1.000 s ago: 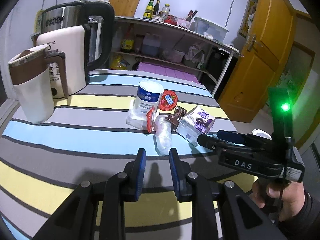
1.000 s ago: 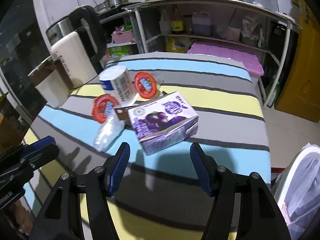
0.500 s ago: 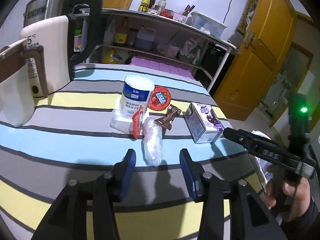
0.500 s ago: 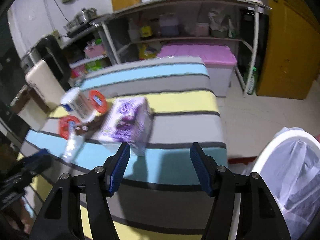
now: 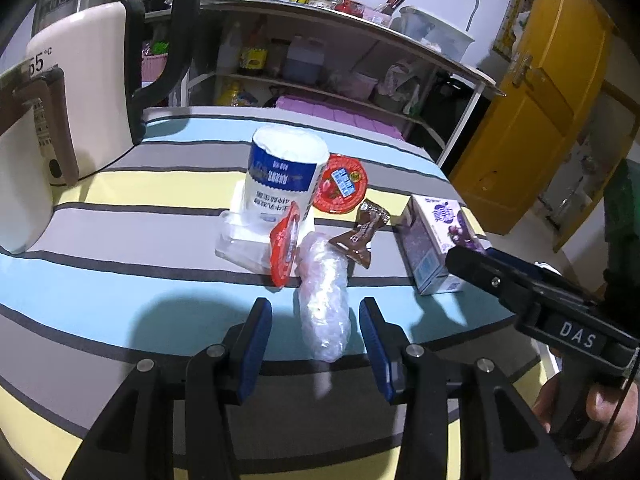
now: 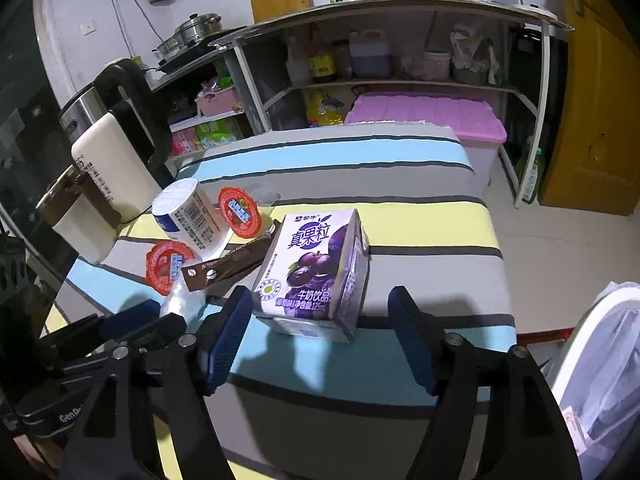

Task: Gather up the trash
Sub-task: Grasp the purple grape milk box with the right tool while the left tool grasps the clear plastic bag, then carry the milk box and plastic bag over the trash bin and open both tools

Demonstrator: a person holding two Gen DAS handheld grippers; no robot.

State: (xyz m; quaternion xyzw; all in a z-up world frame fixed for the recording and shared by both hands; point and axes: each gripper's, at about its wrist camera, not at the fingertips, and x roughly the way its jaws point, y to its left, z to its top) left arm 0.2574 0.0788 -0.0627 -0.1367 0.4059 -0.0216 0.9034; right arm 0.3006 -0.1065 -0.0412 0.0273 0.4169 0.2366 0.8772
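Left wrist view: the left gripper (image 5: 315, 320) has its jaws spread apart, gripping nothing, and the near end of a crumpled clear plastic bag (image 5: 323, 296) lies between the blue pads on the striped tabletop (image 5: 120, 240). At 12 o'clock from the bag stands a white and blue yogurt tub (image 5: 282, 176), with a red foil lid (image 5: 285, 245) propped beside it and a second red lid (image 5: 340, 185) behind. A brown candy wrapper (image 5: 360, 236) sits at 1 o'clock. At 3 o'clock the right gripper (image 5: 472, 262) reaches toward a purple milk-drink carton (image 5: 434, 240).

Right wrist view: jaws released and wide, the right gripper (image 6: 320, 322) straddles the carton (image 6: 316, 268) without touching it. At 9 o'clock, the wrapper (image 6: 228, 266) and lids. At 4 o'clock, a white trash bin (image 6: 580, 344) with a liner, off the tabletop (image 6: 400, 216).
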